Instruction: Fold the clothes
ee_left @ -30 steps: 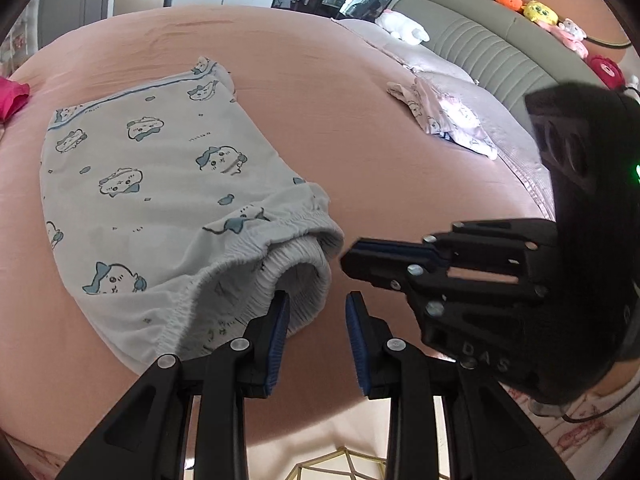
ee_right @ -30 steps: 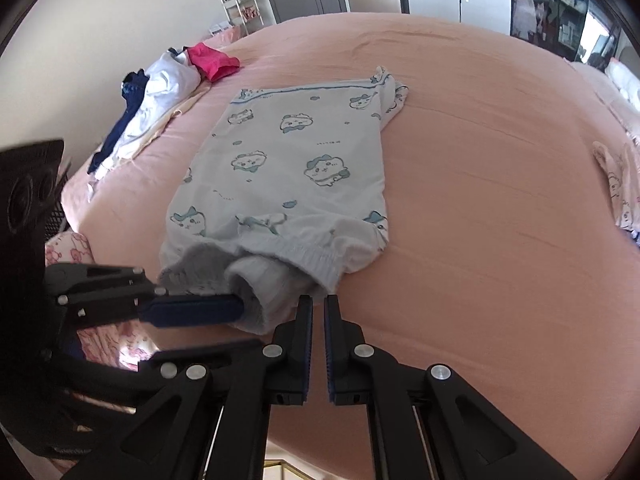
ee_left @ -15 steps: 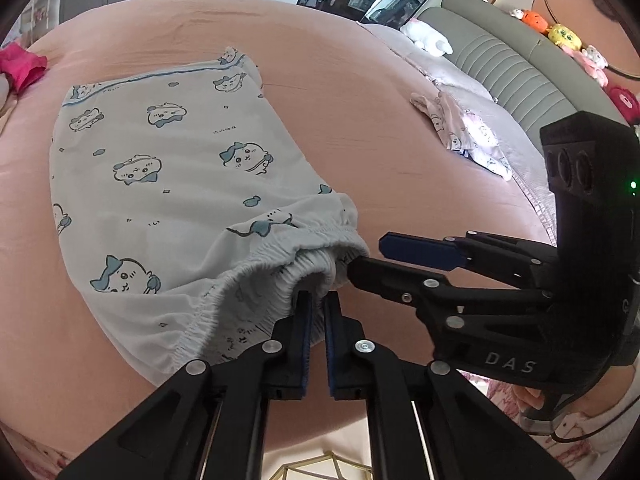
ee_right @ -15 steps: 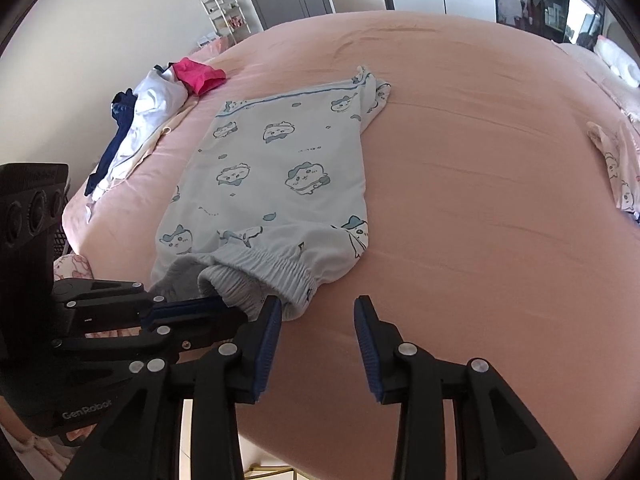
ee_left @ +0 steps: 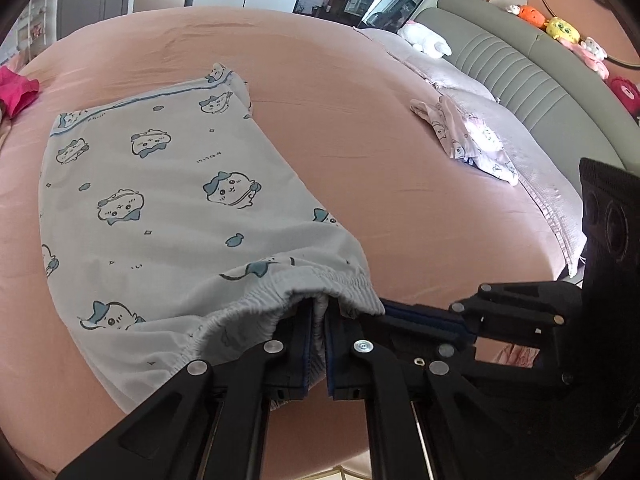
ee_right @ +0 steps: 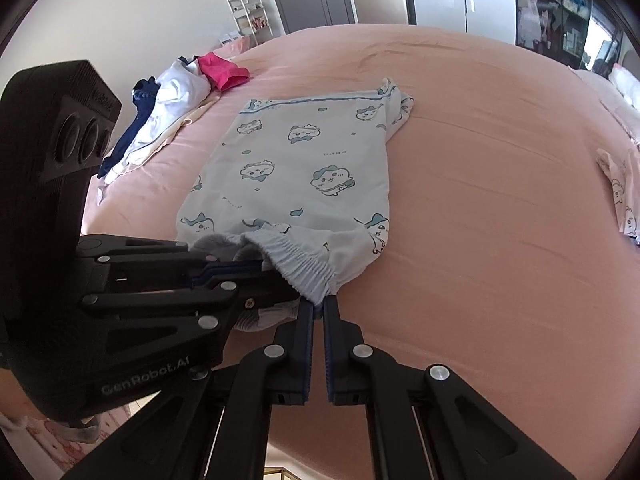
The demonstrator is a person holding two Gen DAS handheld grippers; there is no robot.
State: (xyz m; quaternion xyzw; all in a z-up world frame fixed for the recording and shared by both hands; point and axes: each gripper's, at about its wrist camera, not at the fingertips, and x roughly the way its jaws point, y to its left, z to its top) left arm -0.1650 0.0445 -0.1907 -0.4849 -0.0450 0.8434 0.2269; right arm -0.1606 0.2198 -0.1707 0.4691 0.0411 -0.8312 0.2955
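Pale blue shorts [ee_left: 180, 208] printed with cartoon faces lie flat on the pink bed [ee_left: 400, 160], elastic waistband toward me. My left gripper [ee_left: 318, 314] is shut on a bunched part of that waistband; fabric shows between its blue pads. Just to its right my right gripper [ee_left: 384, 311] comes in sideways at the waistband's end. In the right wrist view, the right gripper [ee_right: 319, 307] has its jaws closing, with pads pressing the waistband corner of the shorts [ee_right: 312, 168]. The left gripper [ee_right: 244, 269] grips the band beside it.
A heap of white, navy and pink clothes [ee_right: 168, 96] sits at the bed's far left. A small printed garment [ee_left: 468, 140] lies toward the grey headboard [ee_left: 520, 68], with plush toys [ee_left: 560, 28] above. The bed's near edge runs just below the grippers.
The left jaws closed onto the waistband and stayed shut. The right jaws stood shut beside the shorts, opened wide, then closed on the waistband corner.
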